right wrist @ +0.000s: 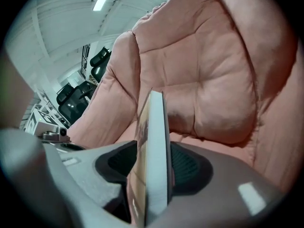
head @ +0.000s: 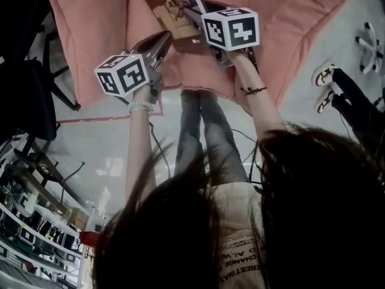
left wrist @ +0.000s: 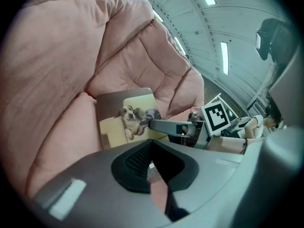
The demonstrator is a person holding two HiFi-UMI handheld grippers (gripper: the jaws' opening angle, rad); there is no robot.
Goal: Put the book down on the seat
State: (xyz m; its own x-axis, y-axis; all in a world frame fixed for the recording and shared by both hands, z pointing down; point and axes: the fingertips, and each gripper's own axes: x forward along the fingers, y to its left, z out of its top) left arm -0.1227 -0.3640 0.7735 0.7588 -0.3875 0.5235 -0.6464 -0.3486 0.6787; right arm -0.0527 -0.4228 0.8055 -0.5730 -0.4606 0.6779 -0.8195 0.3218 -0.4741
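Observation:
A book (head: 180, 5) with a dog on its cover stands on edge on the pink cushioned seat (head: 283, 35), leaning toward the backrest. My right gripper (head: 191, 14) reaches over it from the near side. In the right gripper view the book's edge (right wrist: 154, 141) stands upright between the jaws of the right gripper (right wrist: 153, 160), with a thin gap beside the right pad, so the jaws are open around it. My left gripper (head: 163, 40) hovers to the book's left, shut and empty. The left gripper view shows the cover (left wrist: 128, 120) with the right gripper's finger (left wrist: 166, 126) across it.
The pink seat's thick backrest (right wrist: 213, 103) and padded arms (left wrist: 57, 127) rise around the book. A black chair (head: 30, 95) stands at the left. Another person's shoes (head: 325, 77) and a white chair base (head: 370, 44) are on the floor to the right.

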